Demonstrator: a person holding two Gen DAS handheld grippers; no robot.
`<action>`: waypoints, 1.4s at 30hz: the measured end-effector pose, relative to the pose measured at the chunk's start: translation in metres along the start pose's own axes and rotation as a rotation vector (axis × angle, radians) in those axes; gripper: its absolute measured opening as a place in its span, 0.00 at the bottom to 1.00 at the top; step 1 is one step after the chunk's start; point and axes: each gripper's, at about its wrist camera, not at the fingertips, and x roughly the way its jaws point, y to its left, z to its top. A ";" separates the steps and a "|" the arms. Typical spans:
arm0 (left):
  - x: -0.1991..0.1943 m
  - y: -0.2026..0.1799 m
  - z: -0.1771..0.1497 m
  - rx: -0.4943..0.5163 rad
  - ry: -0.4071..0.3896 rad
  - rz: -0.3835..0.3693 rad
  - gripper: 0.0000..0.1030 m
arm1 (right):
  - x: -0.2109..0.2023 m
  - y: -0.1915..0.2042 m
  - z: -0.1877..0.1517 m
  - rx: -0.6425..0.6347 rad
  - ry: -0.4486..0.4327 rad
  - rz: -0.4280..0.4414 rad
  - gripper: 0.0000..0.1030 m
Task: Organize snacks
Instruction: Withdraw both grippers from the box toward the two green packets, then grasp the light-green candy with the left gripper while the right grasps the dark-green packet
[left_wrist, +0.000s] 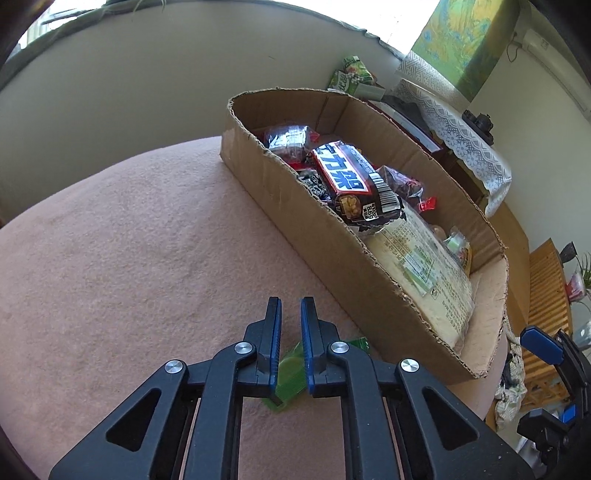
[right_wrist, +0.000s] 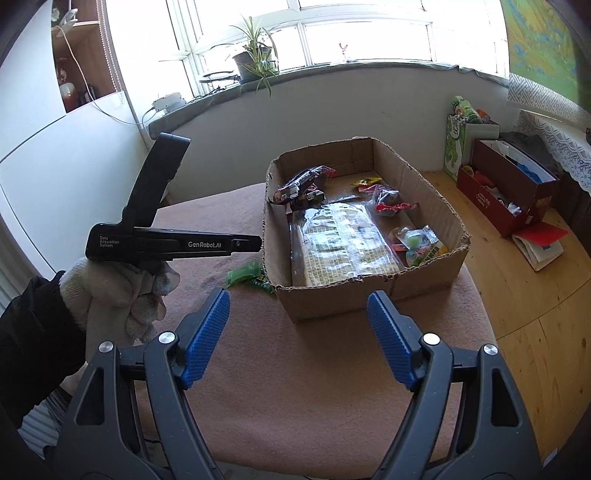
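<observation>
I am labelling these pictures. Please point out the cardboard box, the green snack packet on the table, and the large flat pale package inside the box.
cardboard box (right_wrist: 332, 302): right wrist view, near outer wall.
green snack packet (right_wrist: 243, 277): right wrist view, wrapper middle.
large flat pale package (right_wrist: 343, 243): right wrist view, top face.

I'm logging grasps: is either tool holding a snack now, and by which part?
Neither holds anything. The left tool hovers nearly closed over the green packet on the cloth; the right tool is open and empty.
</observation>
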 end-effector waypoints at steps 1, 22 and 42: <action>0.003 -0.001 -0.001 0.004 0.011 -0.005 0.09 | 0.000 -0.002 -0.001 0.005 0.003 -0.004 0.77; -0.021 -0.034 -0.059 0.264 0.042 -0.010 0.09 | 0.016 -0.001 -0.014 0.040 0.060 0.009 0.77; -0.070 0.020 -0.075 0.098 -0.062 -0.011 0.24 | 0.059 0.069 -0.035 -0.067 0.146 0.125 0.77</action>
